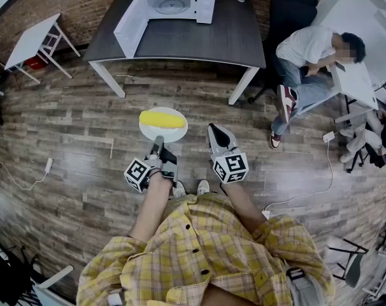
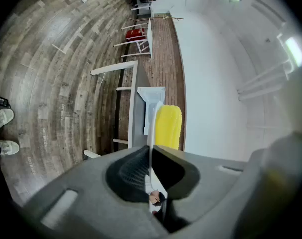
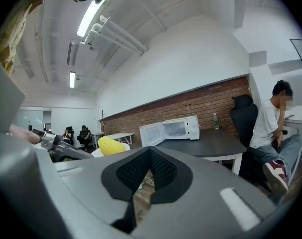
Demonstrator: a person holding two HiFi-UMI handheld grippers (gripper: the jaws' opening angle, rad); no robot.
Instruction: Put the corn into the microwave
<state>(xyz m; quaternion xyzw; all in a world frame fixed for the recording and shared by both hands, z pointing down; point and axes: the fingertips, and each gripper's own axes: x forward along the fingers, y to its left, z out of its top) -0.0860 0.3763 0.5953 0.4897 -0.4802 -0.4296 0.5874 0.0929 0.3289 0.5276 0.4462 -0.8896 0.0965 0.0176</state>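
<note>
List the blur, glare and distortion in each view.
Head view: fisheye bends the floor planks into arcs; the corn is sharp, a mosaic patch covers the seated person's face. Left gripper view: the scene lies rolled sideways, the white wall is washed out. Right gripper view: the ceiling light glares; the microwave is clear.

Looking like shared office or lab workspace. Brick wall (image 1: 85, 5) running behind dark surface (image 1: 199, 40) carrying microwave (image 1: 174, 2). Person (image 1: 307, 46) sitting at white surface (image 1: 355, 81), black office chair (image 1: 288, 11) standing just behind. More people (image 3: 76, 133) sitting far back near small white table (image 3: 122, 135). Strip lights (image 3: 93, 11) glowing overhead; wood-plank floor (image 1: 65, 126) stretching throughout.
</note>
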